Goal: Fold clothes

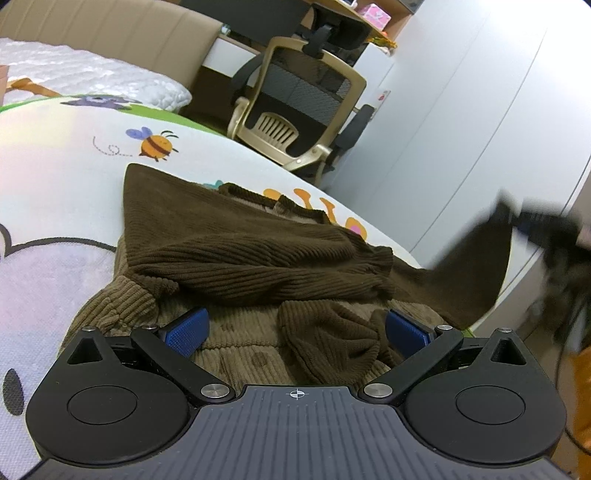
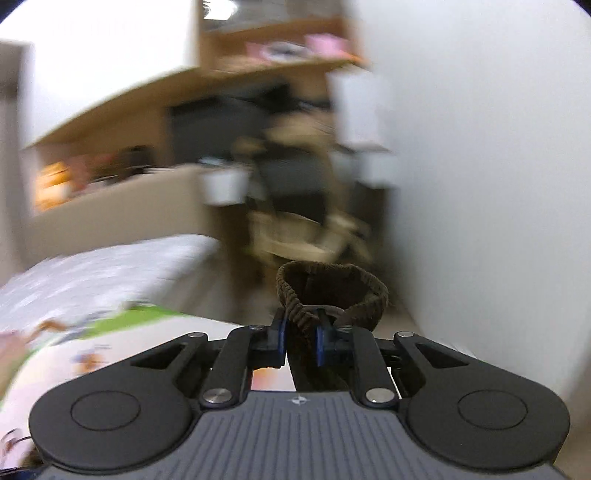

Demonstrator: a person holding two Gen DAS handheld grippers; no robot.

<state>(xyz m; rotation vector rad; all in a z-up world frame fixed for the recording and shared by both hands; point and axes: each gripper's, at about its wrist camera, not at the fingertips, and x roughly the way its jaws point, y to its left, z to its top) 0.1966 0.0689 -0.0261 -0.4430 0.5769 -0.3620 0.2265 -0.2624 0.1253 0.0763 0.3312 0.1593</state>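
A brown corduroy garment (image 1: 236, 254) lies crumpled on a white cartoon-print bed cover (image 1: 55, 177). My left gripper (image 1: 295, 328) is open low over the garment's near part, its blue pads (image 1: 186, 330) spread either side of a bunched fold. In the right wrist view my right gripper (image 2: 301, 334) is shut on a ribbed brown cuff (image 2: 332, 291) of the garment and holds it up in the air. The right gripper shows blurred at the right edge of the left wrist view (image 1: 546, 229), lifting a corner of the cloth (image 1: 476, 266).
A gold-framed mesh office chair (image 1: 295, 99) stands beyond the bed. A white wardrobe wall (image 1: 480, 110) runs along the right. A quilted white pillow (image 1: 74, 74) and a beige headboard (image 1: 110, 26) lie at the far left. A desk with shelves stands behind.
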